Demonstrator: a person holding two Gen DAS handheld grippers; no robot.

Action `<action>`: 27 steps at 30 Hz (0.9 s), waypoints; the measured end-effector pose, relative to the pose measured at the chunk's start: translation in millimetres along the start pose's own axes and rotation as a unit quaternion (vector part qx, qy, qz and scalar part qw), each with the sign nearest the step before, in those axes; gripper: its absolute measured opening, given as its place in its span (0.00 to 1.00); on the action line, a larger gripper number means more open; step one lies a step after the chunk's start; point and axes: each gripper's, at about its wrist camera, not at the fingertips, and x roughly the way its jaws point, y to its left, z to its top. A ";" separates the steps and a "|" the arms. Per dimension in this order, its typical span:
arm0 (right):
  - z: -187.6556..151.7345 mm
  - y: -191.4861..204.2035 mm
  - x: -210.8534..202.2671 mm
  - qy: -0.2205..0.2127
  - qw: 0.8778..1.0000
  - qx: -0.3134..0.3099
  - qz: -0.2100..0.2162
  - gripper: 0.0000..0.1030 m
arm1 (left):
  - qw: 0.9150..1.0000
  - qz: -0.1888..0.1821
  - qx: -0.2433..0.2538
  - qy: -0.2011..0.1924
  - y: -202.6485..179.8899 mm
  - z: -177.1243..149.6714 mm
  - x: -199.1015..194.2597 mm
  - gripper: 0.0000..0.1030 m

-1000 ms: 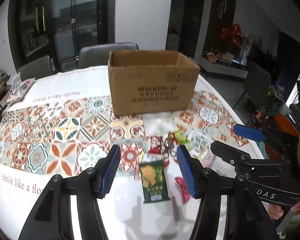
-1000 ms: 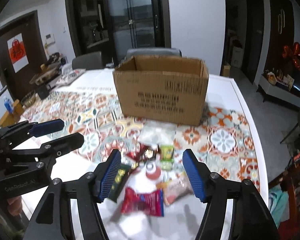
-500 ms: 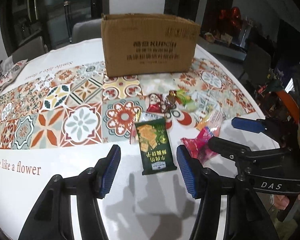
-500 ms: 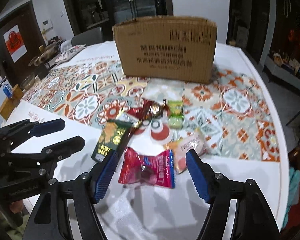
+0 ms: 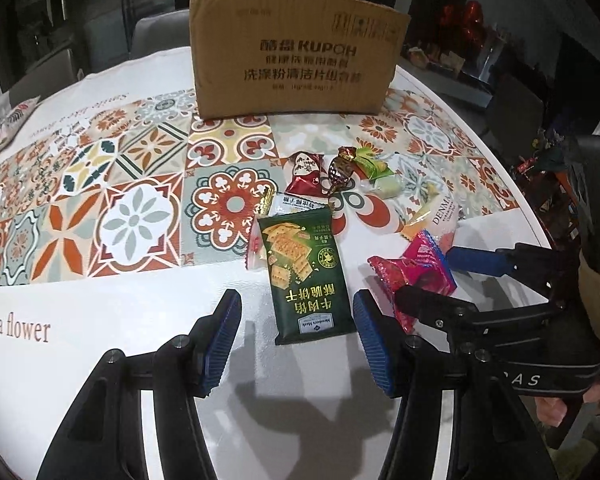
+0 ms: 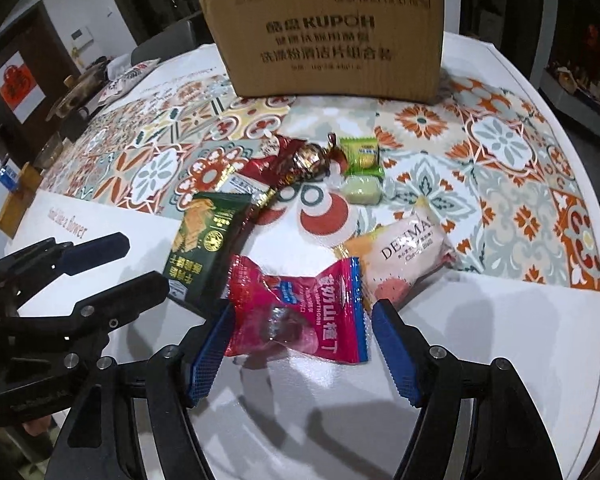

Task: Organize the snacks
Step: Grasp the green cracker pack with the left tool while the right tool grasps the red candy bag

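A pile of snacks lies on the patterned tablecloth before a cardboard box (image 5: 296, 52) (image 6: 328, 40). A dark green cracker packet (image 5: 306, 272) (image 6: 204, 248) lies nearest my left gripper (image 5: 296, 344), which is open and empty, its fingers just short of the packet's near end. A red-pink hawthorn candy bag (image 6: 300, 316) (image 5: 416, 276) lies between the fingers of my right gripper (image 6: 300, 356), which is open around it. A pale pink DENMA pouch (image 6: 408, 256), green candies (image 6: 362, 156) and red and brown wrapped sweets (image 6: 296, 160) lie further back.
The round table's white rim (image 6: 540, 320) curves close on the right. Cups and a wooden block (image 6: 18, 200) stand at the far left edge. Chairs (image 5: 156, 32) stand behind the box.
Both grippers have moved down and forward toward the snacks. The right gripper's fingers now flank the red-pink bag; the left has closed in on the green packet. Both stay open.
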 end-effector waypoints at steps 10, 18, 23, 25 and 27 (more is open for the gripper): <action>-0.3 -8.2 3.2 -0.003 1.000 0.009 -0.015 0.60 | 1.000 0.002 -0.001 0.026 -1.3 6.4 25.8 0.55; -0.4 -9.0 0.0 -0.012 1.000 0.008 -0.010 0.48 | 0.999 0.009 -0.002 0.037 -8.3 10.6 37.9 0.55; -1.2 -10.0 -2.2 -0.014 1.000 0.017 -0.006 0.46 | 0.999 0.012 -0.003 0.037 -9.9 11.3 38.4 0.45; -1.9 -9.3 -3.2 -0.014 1.000 0.018 -0.006 0.46 | 0.999 0.005 -0.004 0.038 -9.5 10.7 37.7 0.44; -2.1 -9.0 -3.7 -0.015 1.000 0.018 -0.005 0.46 | 0.999 0.002 -0.009 0.038 -9.3 9.4 36.0 0.43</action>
